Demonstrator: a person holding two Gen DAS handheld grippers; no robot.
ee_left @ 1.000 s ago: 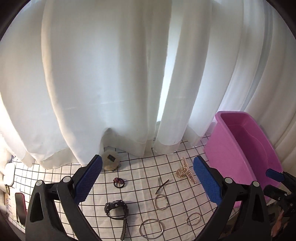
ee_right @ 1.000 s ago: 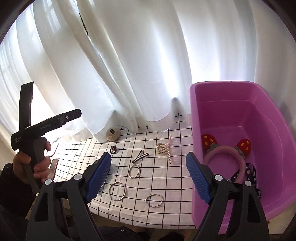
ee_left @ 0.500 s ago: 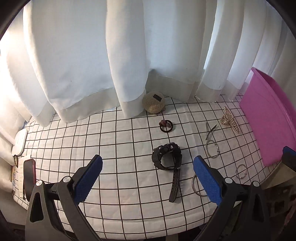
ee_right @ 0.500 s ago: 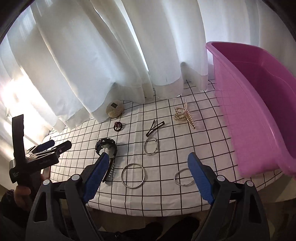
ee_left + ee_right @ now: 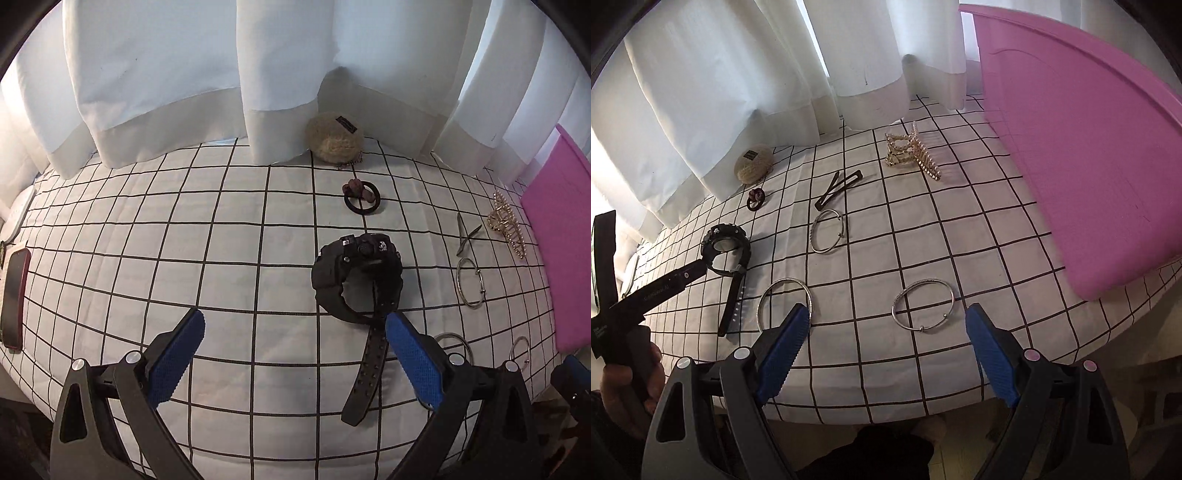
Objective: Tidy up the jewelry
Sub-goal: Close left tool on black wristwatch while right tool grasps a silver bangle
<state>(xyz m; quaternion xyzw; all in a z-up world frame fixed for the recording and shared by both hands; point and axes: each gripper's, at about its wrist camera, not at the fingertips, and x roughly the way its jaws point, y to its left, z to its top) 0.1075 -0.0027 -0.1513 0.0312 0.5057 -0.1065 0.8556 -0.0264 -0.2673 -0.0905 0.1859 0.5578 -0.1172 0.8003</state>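
Observation:
My left gripper hangs open over the checked tablecloth, its right pad just short of a black watch with its strap trailing toward me. My right gripper is open too, low over the table's front edge, and a silver bangle lies just beyond its pads. A second bangle lies by its left pad and a third farther back. Behind them lie a black hair clip, a gold claw clip and a dark hair tie.
A pink bin stands at the table's right end. White curtains hang along the back edge, with a round beige pouch at their hem. A red-cased phone lies far left. A hand holds the left gripper.
Both grippers have come down toward the table and tipped downward, so the jewellery looks larger and nearer. The watch now lies right by the left gripper's pad. Both jaws stay open.

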